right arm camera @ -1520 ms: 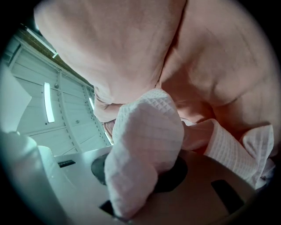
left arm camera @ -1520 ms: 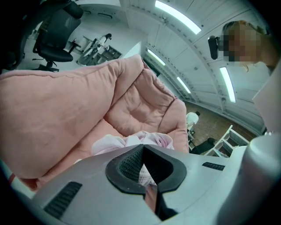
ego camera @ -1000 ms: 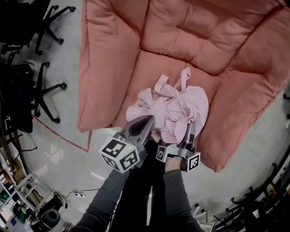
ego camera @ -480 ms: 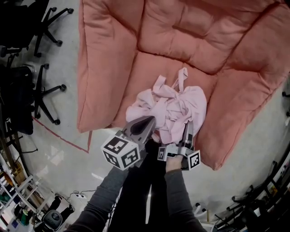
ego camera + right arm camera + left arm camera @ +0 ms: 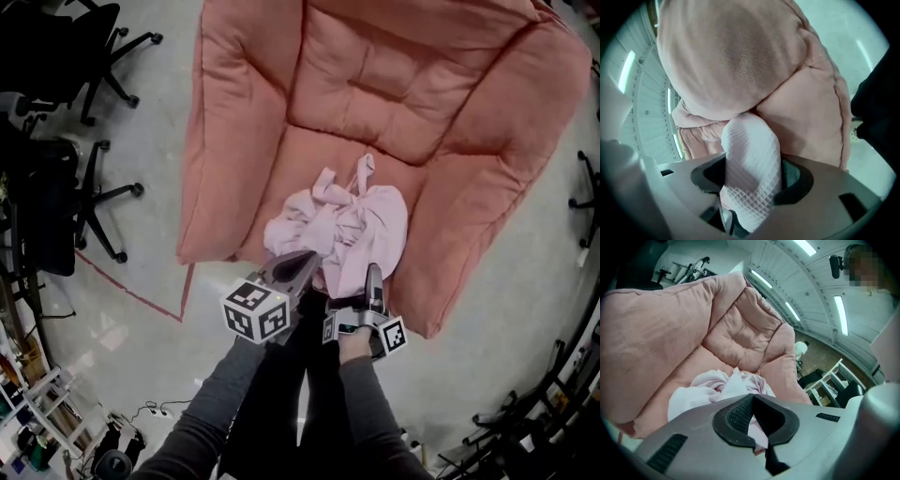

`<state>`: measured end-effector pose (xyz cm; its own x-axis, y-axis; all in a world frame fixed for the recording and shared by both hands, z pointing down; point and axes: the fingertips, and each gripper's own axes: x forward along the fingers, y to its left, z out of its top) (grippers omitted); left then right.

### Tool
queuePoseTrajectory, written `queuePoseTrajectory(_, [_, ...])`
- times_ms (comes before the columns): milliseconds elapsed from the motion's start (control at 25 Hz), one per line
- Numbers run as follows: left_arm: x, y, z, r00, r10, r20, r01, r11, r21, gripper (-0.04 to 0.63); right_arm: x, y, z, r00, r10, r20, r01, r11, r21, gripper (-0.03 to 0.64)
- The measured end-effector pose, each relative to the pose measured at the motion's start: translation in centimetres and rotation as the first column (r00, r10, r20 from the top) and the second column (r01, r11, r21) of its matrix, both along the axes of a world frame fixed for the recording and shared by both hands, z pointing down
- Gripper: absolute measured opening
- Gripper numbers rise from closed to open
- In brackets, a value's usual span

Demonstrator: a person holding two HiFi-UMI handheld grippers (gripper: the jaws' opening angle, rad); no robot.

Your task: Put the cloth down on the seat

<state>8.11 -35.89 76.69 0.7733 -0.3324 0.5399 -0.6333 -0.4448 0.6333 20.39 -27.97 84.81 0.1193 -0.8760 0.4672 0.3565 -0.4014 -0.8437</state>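
A crumpled pale pink cloth (image 5: 342, 220) lies in a heap on the front of the salmon armchair's seat (image 5: 319, 150). My left gripper (image 5: 298, 266) touches the heap's near edge. Its jaw tips meet, with a fold of cloth (image 5: 757, 430) caught in the hollow between them. My right gripper (image 5: 373, 279) is at the heap's near right side. Its jaws are opening, and a thick waffle-weave roll of the cloth (image 5: 752, 164) still lies between them, no longer squeezed.
The armchair's padded arms (image 5: 220, 141) rise on both sides of the seat and its front edge is just ahead of the person's legs. Black office chairs (image 5: 56, 178) stand on the grey floor to the left. Red tape (image 5: 141, 291) marks the floor.
The cloth heap stays on the seat front. Both grippers have drawn back slightly towards the person, and the head view has shifted so that more of the chair shows.
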Motion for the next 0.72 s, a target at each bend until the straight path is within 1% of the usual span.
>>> queuePoseTrajectory(200, [0.2, 0.7, -2.8, 1.0, 0.014, 0.005, -0.014, 1.0, 0.001, 0.006, -0.4, 0.9, -2.5, 0.996, -0.085, -0.009, 0.084, 0.993, -0.083, 0.222])
queuePoseTrajectory(320, [0.6, 1.3, -5.1, 0.999, 0.036, -0.01, -0.036, 0.999, 0.002, 0.006, -0.7, 1.4, -4.3, 0.986, -0.162, -0.025, 0.157, 0.977, -0.145, 0.222])
queuePoseTrajectory(400, [0.5, 1.6, -6.5, 0.998, 0.056, -0.007, -0.056, 0.998, 0.008, 0.006, -0.7, 2.0, -5.2, 0.981, -0.189, -0.029, 0.181, 0.967, -0.176, 0.222])
queuePoseTrajectory(520, [0.2, 1.4, -8.0, 0.997, 0.081, 0.006, -0.081, 0.996, 0.026, 0.006, -0.3, 1.7, -6.9, 0.984, -0.175, -0.031, 0.167, 0.971, -0.173, 0.222])
queuePoseTrajectory(600, [-0.3, 1.9, -8.9, 0.996, 0.093, 0.018, -0.093, 0.995, 0.023, 0.006, -0.4, 2.2, -8.2, 0.985, -0.17, -0.03, 0.162, 0.971, -0.177, 0.222])
queuePoseTrajectory(720, [-1.1, 2.8, -10.6, 0.994, 0.103, 0.032, -0.103, 0.995, 0.011, 0.006, -1.0, 3.1, -10.5, 0.975, -0.216, -0.056, 0.204, 0.963, -0.174, 0.222])
